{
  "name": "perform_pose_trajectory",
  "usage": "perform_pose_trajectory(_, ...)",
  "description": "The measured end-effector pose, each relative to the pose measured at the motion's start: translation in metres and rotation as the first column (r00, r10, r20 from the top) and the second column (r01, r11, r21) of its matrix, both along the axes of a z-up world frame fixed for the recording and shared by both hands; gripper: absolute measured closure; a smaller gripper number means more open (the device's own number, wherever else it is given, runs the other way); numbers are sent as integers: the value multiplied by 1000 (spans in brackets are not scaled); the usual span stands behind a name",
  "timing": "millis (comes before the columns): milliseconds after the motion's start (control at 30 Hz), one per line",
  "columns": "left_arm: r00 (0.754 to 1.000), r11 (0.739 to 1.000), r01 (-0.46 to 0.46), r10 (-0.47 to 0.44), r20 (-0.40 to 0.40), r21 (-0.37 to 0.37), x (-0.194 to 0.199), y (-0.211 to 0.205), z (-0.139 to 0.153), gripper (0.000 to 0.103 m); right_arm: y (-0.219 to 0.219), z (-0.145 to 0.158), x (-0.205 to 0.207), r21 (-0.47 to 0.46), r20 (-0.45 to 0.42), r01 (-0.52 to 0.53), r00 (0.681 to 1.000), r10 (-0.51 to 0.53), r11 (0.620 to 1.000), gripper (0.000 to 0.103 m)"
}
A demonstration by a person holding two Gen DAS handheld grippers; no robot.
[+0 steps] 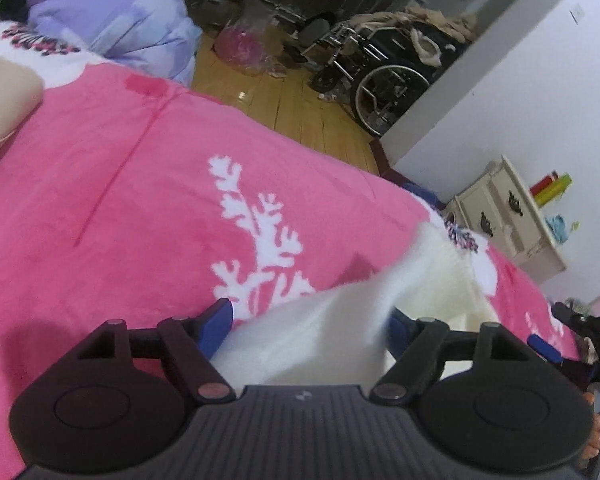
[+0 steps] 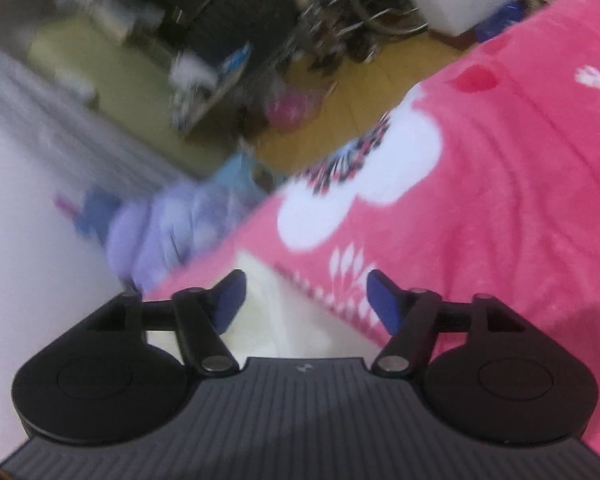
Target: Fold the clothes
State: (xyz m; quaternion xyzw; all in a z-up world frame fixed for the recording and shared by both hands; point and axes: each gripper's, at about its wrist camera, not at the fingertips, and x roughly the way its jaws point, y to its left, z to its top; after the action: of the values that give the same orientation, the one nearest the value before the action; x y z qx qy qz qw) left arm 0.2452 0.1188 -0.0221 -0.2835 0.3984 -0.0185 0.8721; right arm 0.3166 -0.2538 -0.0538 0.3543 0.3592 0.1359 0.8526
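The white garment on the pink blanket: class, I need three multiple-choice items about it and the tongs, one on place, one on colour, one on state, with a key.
1. Where does the white garment lie in the left wrist view?
A. Between the fingers of the left tongs
B. On the wooden floor
C. On the wheelchair

2. What colour is the blanket on the bed?
A. Green with stripes
B. Pink with white patterns
C. Plain grey

3. How do the right tongs stand?
A. Shut on a purple jacket
B. Shut on a book
C. Open, fingers apart

Key: 1 A, the white fabric fills the gap between the blue pads. 2 B, pink cloth with white leaf shapes. 3 C, the two blue pads stand wide apart with nothing pinched.
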Motion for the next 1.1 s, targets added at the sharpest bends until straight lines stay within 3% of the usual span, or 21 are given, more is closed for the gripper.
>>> perform_pose_trajectory(167, 998, 997, -54, 55, 18, -58, -15, 15, 13, 25, -19, 23, -20, 98, 41, 83, 995, -87, 992, 33)
perform_pose_trajectory(333, 995, 993, -78, 83, 50, -92, -36, 35, 37, 25, -20, 56, -56, 89, 105, 23, 994, -33, 996, 33)
perform_pose_trajectory(500, 992, 998, -29, 36, 123, -56, -97, 53, 80, 25, -25, 95, -116, 96, 186, -87, 980, 68, 992, 33)
perform_pose_trajectory(667, 975, 1000, -20, 22, 221, -13, -184, 78, 145, 25, -34, 157, -195, 27, 319, -178, 934, 160, 984, 33)
perform_pose_trajectory(833, 938, 989, -119, 82, 338, 92, -271, 105, 240, 22, -55, 233, -272, -61, 494, -154, 854, 163, 986, 33)
perform_pose_trajectory(933, 912, 972, -186, 117, 393, 143, -316, 110, 288, 14, -68, 263, -304, -41, 579, -133, 804, 132, 990, 32)
perform_pose_trajectory(1033, 912, 964, -191, 105, 398, 182, -345, 103, 313, 12, -74, 272, -316, 21, 624, -180, 771, 127, 983, 22)
perform_pose_trajectory(1100, 935, 967, -126, 41, 351, 221, -350, 89, 302, 10, -64, 264, -311, 23, 607, -233, 776, 172, 972, 20)
